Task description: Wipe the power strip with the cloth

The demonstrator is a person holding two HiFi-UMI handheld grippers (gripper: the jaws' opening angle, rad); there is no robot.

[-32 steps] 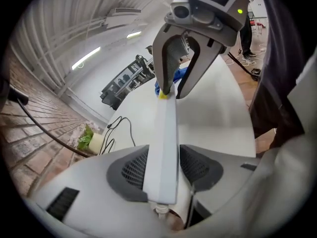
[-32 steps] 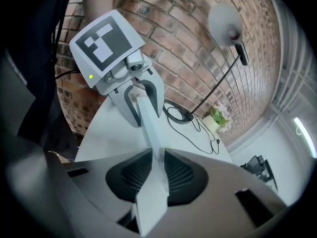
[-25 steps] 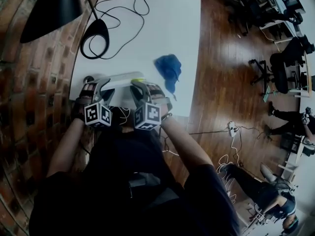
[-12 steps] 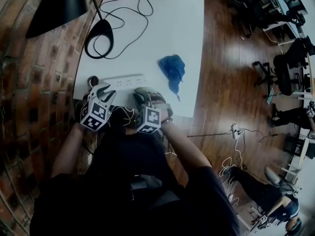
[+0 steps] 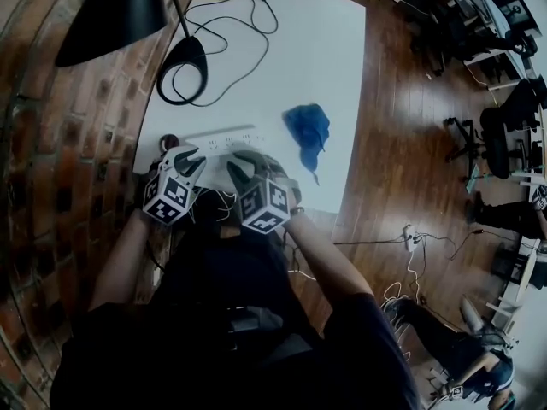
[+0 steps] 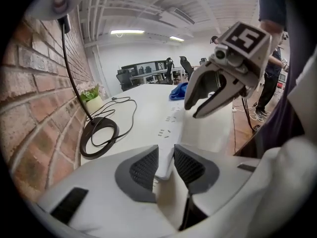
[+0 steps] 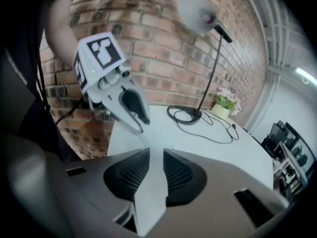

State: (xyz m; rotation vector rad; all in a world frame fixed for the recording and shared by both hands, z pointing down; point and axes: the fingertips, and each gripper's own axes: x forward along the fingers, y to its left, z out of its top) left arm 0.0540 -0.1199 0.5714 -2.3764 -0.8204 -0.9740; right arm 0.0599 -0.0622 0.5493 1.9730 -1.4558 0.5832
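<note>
Strip (image 5: pixel 224 139) at surface's (image 5: pixel 299 49) near edge, cloth (image 5: pixel 308 126) nearby untouched; left gripper (image 6: pixel 166 158) fingers just closed, pinching one end as anchor, right gripper (image 7: pixel 152 168) fingers just eased apart around the other, likely to fetch cloth.

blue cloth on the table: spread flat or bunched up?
Bunched up: the blue cloth sits in a crumpled heap on the white table, beside the power strip.

No legible text or labels.
</note>
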